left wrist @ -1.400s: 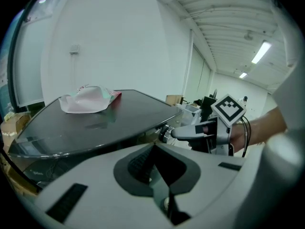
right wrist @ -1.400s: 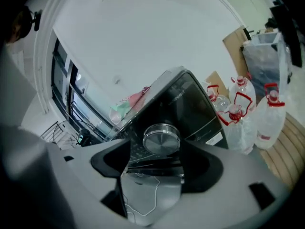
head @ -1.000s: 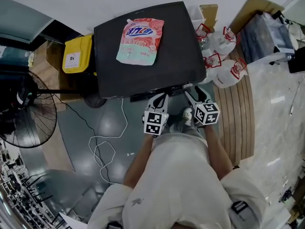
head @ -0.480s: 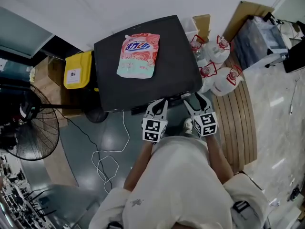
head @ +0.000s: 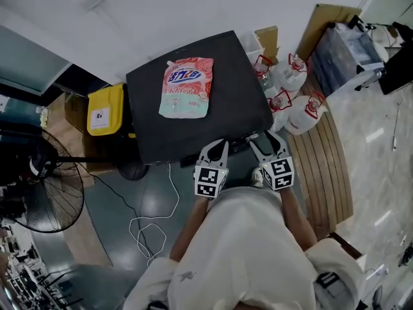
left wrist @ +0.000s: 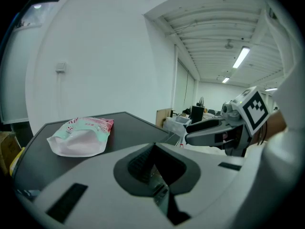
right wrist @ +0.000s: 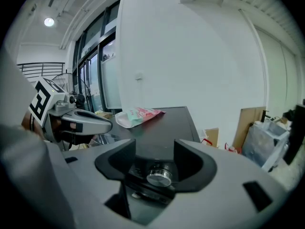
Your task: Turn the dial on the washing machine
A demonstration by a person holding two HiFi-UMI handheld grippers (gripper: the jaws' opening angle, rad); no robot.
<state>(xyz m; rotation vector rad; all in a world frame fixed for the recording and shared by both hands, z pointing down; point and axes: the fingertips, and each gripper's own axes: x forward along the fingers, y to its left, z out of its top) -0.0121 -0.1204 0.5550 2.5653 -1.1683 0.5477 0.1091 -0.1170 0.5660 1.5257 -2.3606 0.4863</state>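
Right gripper view shows the round silver dial (right wrist: 159, 175) on the black washing machine's (head: 193, 128) front between your right hand-held gripper's (right wrist: 155, 151) parted, just-closing jaws; close off-centre and they could slip off it, with your left hand-held gripper (left wrist: 155, 149) pinched together.

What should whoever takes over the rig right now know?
Left tool: shut, empty, held beside the right one at the machine's front edge.
Right tool: open, its jaws have just been closing a little. The dial shows between them, pads not on it.
Washing machine: directly ahead, a detergent pouch lying on its top.
Done: right tool lined up on the dial.
Left to do: close on the dial and turn it.
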